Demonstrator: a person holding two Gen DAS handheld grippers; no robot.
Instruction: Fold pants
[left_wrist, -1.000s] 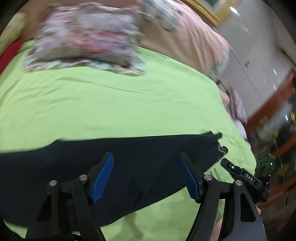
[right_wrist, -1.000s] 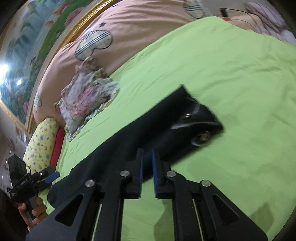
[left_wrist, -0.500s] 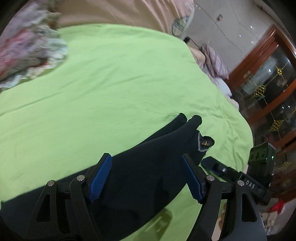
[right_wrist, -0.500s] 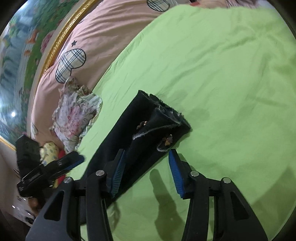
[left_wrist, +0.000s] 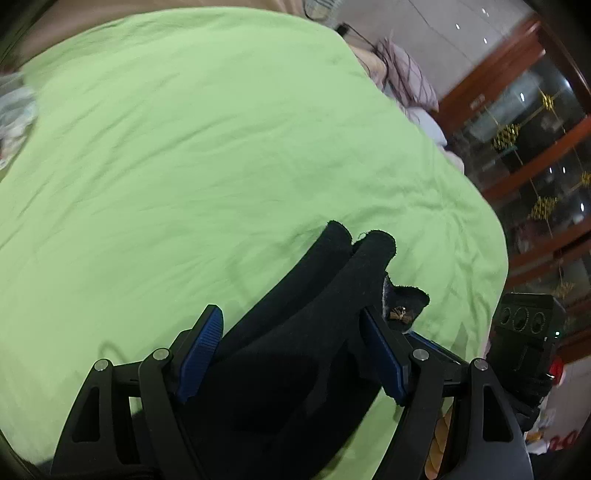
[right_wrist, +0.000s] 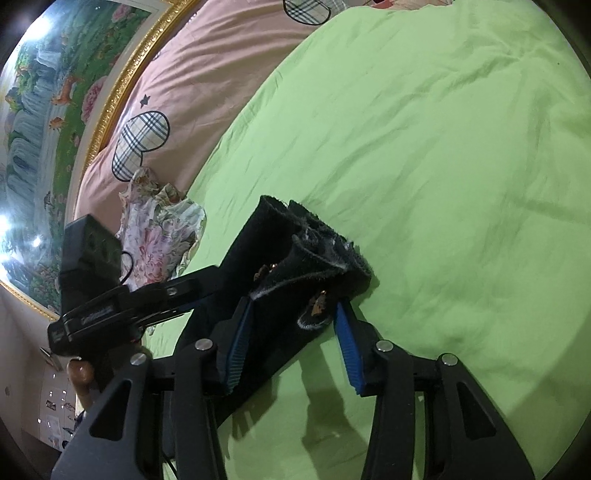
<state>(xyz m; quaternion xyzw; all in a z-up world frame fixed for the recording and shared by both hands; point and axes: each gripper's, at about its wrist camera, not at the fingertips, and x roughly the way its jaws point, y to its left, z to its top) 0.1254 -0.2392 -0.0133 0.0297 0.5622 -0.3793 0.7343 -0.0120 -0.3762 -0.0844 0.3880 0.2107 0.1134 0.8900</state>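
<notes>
Black pants (left_wrist: 295, 332) lay on the green bed sheet (left_wrist: 184, 147), folded lengthwise into a long narrow band. Frayed leg hems (right_wrist: 325, 243) stacked at the far end, pointing toward the middle of the bed; a small brass ornament (left_wrist: 399, 314) showed on a turned-up flap.

Left gripper (left_wrist: 291, 354): fingers (left_wrist: 201, 350) wide apart, hovering over the band, one blue pad above each long edge. Nothing held; contact with the cloth could not be told.

Right gripper (right_wrist: 291, 343): fingers (right_wrist: 349, 350) also spread, straddling the hem end; left pad over the cloth, right pad just past the band's near edge above bare sheet. Nothing gripped.

Open room: broad unoccupied sheet beyond and to the right of the hems in the right wrist view. Bed edge close on the right side in the left wrist view, wooden cabinet (left_wrist: 535, 129) past it. Floral cloth (right_wrist: 159, 236) sat well apart near the pink duvet (right_wrist: 207, 74) at the head of the bed.
</notes>
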